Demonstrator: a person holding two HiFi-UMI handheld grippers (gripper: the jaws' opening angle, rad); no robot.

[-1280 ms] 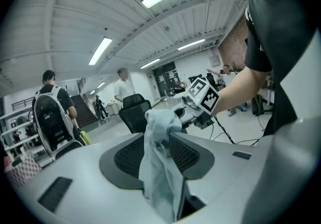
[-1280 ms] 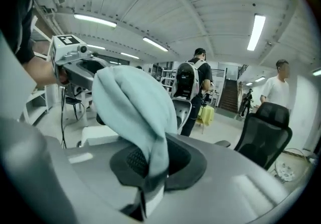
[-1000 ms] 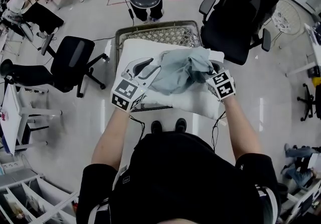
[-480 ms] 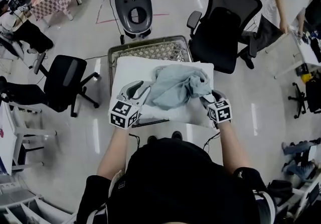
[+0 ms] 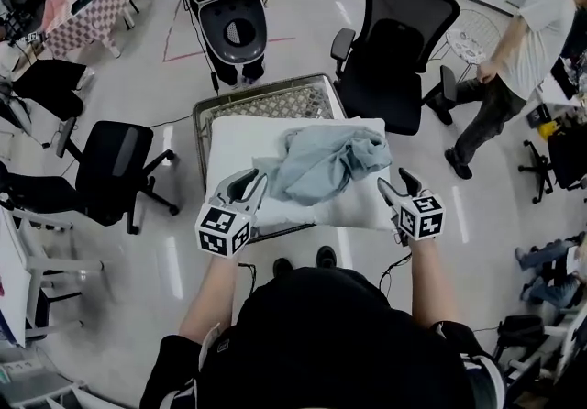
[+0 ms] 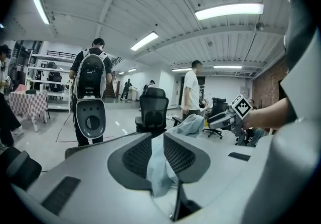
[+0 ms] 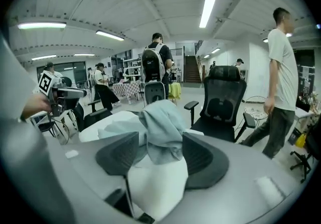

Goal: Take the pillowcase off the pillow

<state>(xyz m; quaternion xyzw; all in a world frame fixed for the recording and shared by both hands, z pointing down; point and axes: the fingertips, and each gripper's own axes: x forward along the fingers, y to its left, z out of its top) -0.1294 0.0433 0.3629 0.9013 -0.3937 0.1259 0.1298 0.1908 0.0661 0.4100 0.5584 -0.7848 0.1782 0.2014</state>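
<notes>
Pillow: white pillow (image 5: 240,143) lies flat across a wire basket (image 5: 271,105), straight ahead of the holder.
Pillowcase: pale blue pillowcase (image 5: 326,158) is heaped in a crumpled mound on top of the pillow, right of its centre, with a tail running to the near left.
Left gripper: left gripper (image 5: 253,183) is at the pillow's near left edge. Its jaws have just been closing and are clamped on the tail of the pillowcase.
Right gripper: right gripper (image 5: 396,184) is at the pillow's near right corner. Its jaws have just been opening and stand apart. The pillow corner shows between them, not pinched, and the pillowcase lies beyond.
Far side: a black chair (image 5: 396,42) stands close behind the pillow's far right corner. A white and black wheeled unit (image 5: 226,5) stands beyond the basket's far left.
Left side: a second black chair (image 5: 114,165) stands apart from the basket, its base reaching toward it.
Right side: a person (image 5: 519,42) walks well clear of the pillow.
Far left: a checked table (image 5: 88,2) stands well away.
Edges: the pillow overhangs the basket on the right and near sides. The basket's far mesh is uncovered.
Open room: bare floor (image 5: 171,256) lies between the basket and the left chair, and again right of the pillow. The holder's feet stand at the basket's near edge.
</notes>
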